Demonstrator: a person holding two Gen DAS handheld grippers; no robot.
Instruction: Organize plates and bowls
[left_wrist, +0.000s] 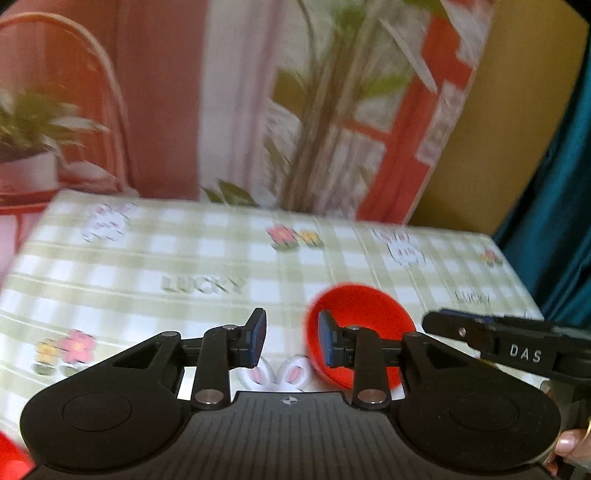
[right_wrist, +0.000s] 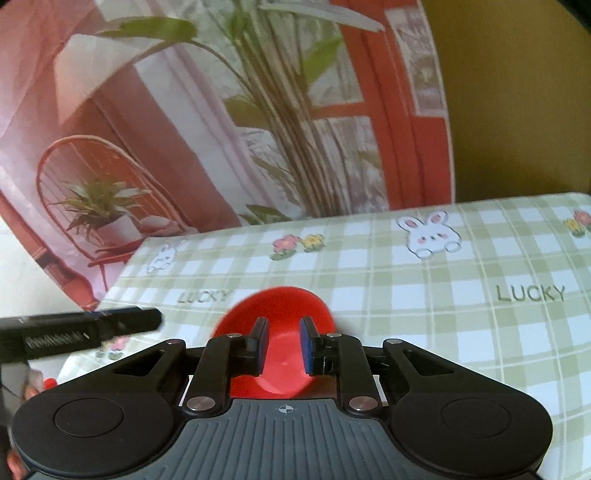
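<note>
1. Looking down my two grippers at a table under a green-and-white checked tablecloth (right_wrist: 443, 295) with bunnies, flowers and "LUCKY" printed on it, backed by a printed backdrop (right_wrist: 155, 122) of a red room with plants.

2. Only one dish is clearly in sight: a red round plastic bowl (right_wrist: 280, 306). In the right wrist view it's at lower centre, just past my fingers; in the left wrist view the same red bowl sits lower right of centre (left_wrist: 362, 306).

3. My right gripper (right_wrist: 283, 343) has its jaws a small way apart with the bowl's red showing through the gap. Pads don't look pressed on any rim, so I'd call it not gripping.

4. My left gripper (left_wrist: 291, 339) has its jaws apart too, a bit wider, nothing between them but tablecloth. Its right pad overlaps the bowl's edge in the picture, but I can't say it touches.

5. Each gripper pokes into the other's view from the side, so they're close together around that bowl.

6. Progress guess: the bowl looks set down and let go, so that bit seems done. There's a red blur in the bottom left corner of the left view (left_wrist: 11, 458), maybe another dish, too cut off to tell. No stack or plates visible, so I honestly can't judge what's left.
</note>
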